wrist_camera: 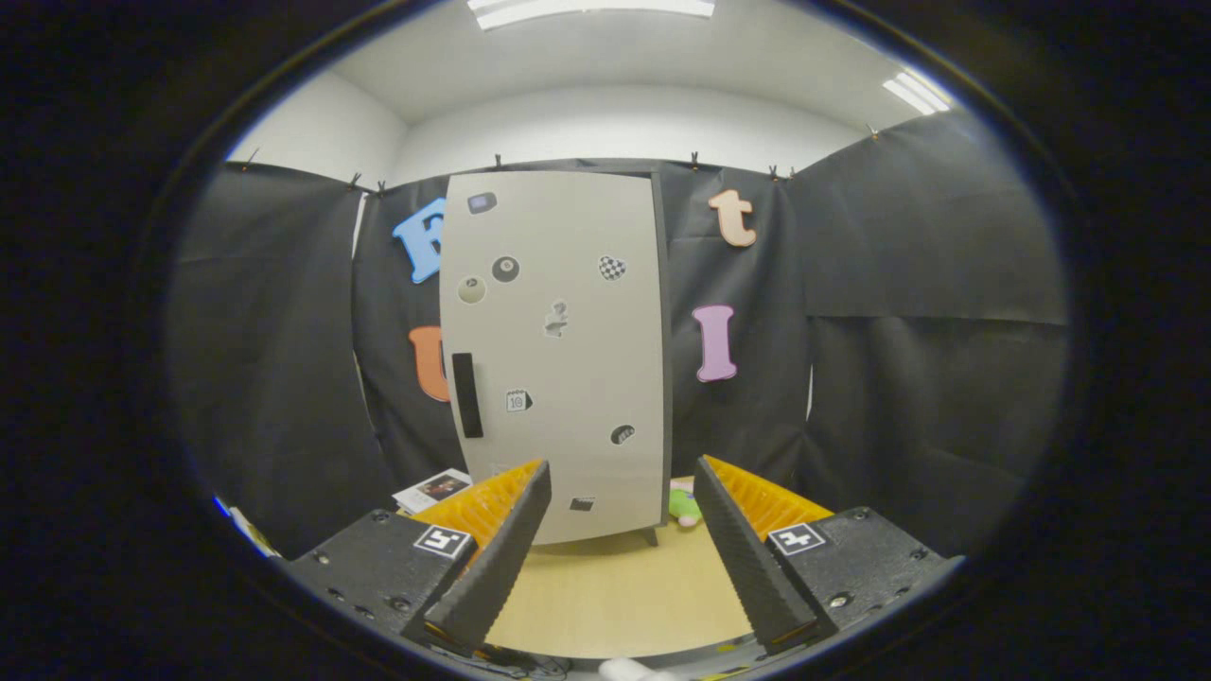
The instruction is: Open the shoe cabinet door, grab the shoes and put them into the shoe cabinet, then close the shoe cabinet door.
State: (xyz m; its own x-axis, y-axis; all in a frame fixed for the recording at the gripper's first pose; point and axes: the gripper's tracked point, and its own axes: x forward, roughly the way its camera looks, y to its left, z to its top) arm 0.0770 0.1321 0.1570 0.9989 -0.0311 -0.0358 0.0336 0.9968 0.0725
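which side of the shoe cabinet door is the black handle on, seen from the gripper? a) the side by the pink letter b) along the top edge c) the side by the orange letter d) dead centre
c: the black handle sits near the edge of the shut shoe cabinet door that faces the orange letter, beyond the open, empty fingers of the gripper.

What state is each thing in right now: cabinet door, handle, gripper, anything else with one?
Shoe cabinet door: closed, upright, stickers on its face.
Door handle: untouched, beyond the fingers.
Hand-held gripper: open, holding nothing, short of the cabinet.
Green toy: lying on the table beside the cabinet, partly hidden.
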